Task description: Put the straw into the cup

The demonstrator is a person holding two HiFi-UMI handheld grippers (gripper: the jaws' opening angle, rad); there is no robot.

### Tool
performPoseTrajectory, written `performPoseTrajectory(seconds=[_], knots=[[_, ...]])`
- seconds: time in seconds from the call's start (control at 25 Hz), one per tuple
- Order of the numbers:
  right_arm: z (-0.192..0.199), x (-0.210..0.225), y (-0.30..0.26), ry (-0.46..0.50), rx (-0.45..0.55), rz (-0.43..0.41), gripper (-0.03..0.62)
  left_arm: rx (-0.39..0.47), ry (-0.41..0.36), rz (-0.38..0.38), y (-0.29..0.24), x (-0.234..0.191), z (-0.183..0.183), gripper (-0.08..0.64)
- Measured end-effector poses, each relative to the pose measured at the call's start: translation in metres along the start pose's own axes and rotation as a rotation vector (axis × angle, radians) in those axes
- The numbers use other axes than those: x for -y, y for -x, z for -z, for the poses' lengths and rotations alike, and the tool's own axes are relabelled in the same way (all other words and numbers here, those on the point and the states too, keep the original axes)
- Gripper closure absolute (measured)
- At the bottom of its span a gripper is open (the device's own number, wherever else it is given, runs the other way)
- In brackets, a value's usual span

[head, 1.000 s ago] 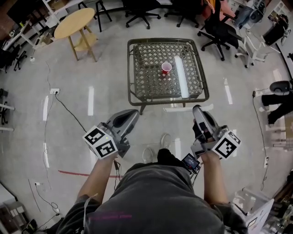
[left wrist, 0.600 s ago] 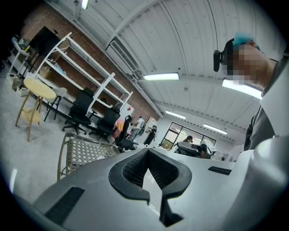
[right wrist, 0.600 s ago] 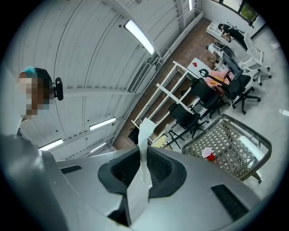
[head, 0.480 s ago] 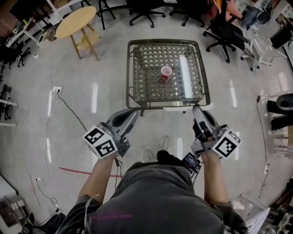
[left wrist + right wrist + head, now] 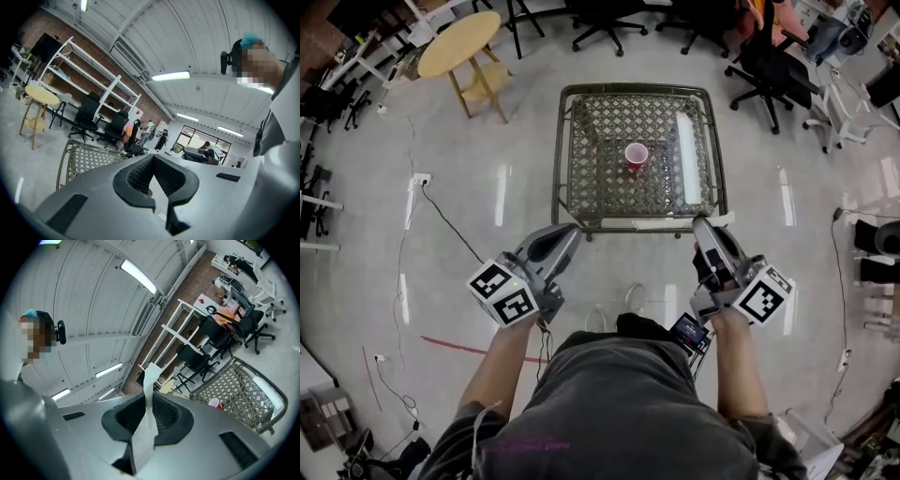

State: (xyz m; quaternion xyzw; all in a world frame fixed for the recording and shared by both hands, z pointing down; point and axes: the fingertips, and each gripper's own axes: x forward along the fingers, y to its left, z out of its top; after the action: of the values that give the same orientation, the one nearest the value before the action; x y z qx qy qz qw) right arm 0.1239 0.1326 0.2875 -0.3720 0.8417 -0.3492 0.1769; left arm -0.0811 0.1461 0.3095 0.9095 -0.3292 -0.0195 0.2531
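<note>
step: approach, straw in hand, judged early | right gripper: jaws clamped on the white straw, which pokes out past them | left gripper: jaws together, empty | red cup: upright on the lattice bench, well ahead | next: close in, line straw over cup mouth

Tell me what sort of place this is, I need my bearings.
Probably an open-plan office or lab workspace: rolling office chairs ring a polished floor, white shelving stands against a brick wall, and a lattice metal table holds a red cup.
</note>
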Motion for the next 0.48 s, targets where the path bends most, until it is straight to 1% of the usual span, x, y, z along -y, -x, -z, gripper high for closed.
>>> performPoseTrajectory(seconds=[0.24,0.48], knots=[[-0.013,0.023,0.005,-0.022,-0.014,-0.006,0.548,0.003,0.000,-0.021,-0.024,0.005,0.002,0.551],[-0.030,0.037,0.009,-0.010,-0.025,-0.034,0.548,0.005,-0.008,-0.035,-0.044,0.012,0.005,0.551]])
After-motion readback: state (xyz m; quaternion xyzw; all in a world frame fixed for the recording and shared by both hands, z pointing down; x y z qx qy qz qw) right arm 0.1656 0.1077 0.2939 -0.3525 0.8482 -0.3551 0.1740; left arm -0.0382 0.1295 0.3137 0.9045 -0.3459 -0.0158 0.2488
